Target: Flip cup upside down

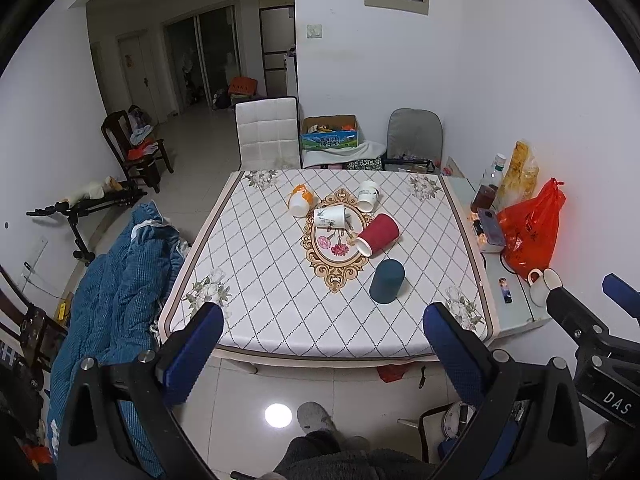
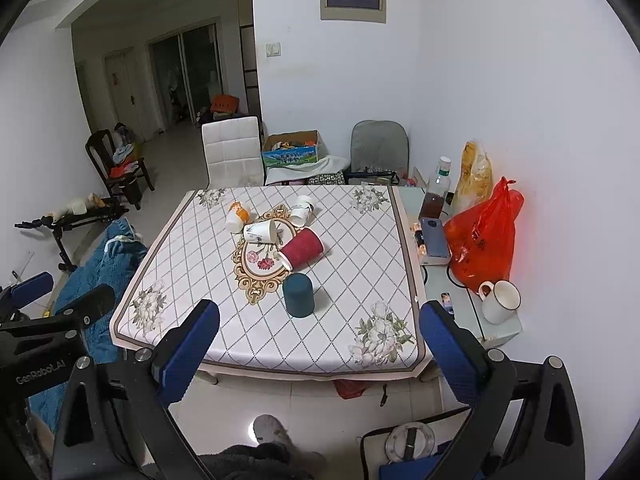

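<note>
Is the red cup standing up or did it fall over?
Fallen over. The red cup lies on its side on the tablecloth, its white rim facing left toward the flower picture.

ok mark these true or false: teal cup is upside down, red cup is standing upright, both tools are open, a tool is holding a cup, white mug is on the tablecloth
1. The teal cup stands upside down. True.
2. The red cup stands upright. False: it lies on its side.
3. The left tool and right tool are open. True.
4. A tool holds a cup. False: both are empty, short of the table.
5. The white mug sits on the tablecloth. False: it is on the side surface by the red bag.
</note>
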A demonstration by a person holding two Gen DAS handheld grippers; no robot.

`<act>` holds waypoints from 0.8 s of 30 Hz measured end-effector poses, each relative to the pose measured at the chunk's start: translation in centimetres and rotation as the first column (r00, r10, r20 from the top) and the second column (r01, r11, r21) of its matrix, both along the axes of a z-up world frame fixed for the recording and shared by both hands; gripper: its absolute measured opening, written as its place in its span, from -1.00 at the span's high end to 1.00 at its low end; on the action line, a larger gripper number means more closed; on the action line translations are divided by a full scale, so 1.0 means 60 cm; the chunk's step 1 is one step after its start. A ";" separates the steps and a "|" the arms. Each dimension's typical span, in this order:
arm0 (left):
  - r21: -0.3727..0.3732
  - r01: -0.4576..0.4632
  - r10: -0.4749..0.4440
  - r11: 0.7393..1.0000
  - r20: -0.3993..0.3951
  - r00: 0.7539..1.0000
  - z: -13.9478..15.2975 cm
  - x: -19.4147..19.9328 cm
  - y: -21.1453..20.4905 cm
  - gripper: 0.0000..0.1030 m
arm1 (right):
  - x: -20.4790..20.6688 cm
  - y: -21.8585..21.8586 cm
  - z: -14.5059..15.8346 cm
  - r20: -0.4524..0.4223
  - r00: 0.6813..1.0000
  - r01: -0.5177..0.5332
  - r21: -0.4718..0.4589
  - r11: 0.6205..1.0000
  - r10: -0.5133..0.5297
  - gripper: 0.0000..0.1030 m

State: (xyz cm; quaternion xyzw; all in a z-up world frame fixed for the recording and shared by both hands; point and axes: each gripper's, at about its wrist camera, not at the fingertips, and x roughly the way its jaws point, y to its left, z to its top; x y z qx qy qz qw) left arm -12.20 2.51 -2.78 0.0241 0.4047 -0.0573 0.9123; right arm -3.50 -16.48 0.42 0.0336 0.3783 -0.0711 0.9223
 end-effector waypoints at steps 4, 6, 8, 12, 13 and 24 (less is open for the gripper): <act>0.007 0.004 -0.004 1.000 -0.008 1.000 -0.001 -0.006 -0.007 -0.99 | 0.000 -0.009 -0.008 -0.011 1.000 0.001 0.004 1.000 -0.001 -0.98; 0.009 0.004 -0.004 1.000 -0.009 1.000 0.000 -0.009 -0.011 -0.99 | 0.001 -0.012 -0.010 -0.014 1.000 0.000 0.006 1.000 0.000 -0.98; 0.010 0.003 -0.003 1.000 -0.009 1.000 -0.001 -0.006 -0.010 -0.99 | 0.000 -0.012 -0.010 -0.014 1.000 0.000 0.006 1.000 0.000 -0.98; 0.011 0.003 -0.003 1.000 -0.009 1.000 -0.002 -0.009 -0.012 -0.99 | -0.001 -0.019 -0.015 -0.016 1.000 -0.002 0.005 1.000 0.002 -0.98; 0.012 0.003 -0.003 1.000 -0.010 1.000 -0.004 -0.009 -0.015 -0.99 | -0.003 -0.021 -0.018 -0.018 1.000 -0.003 0.006 1.000 0.003 -0.98; 0.010 -0.026 0.026 1.000 -0.017 1.000 -0.006 -0.019 -0.028 -0.99 | -0.008 -0.033 -0.028 -0.026 1.000 -0.009 0.018 1.000 0.009 -0.98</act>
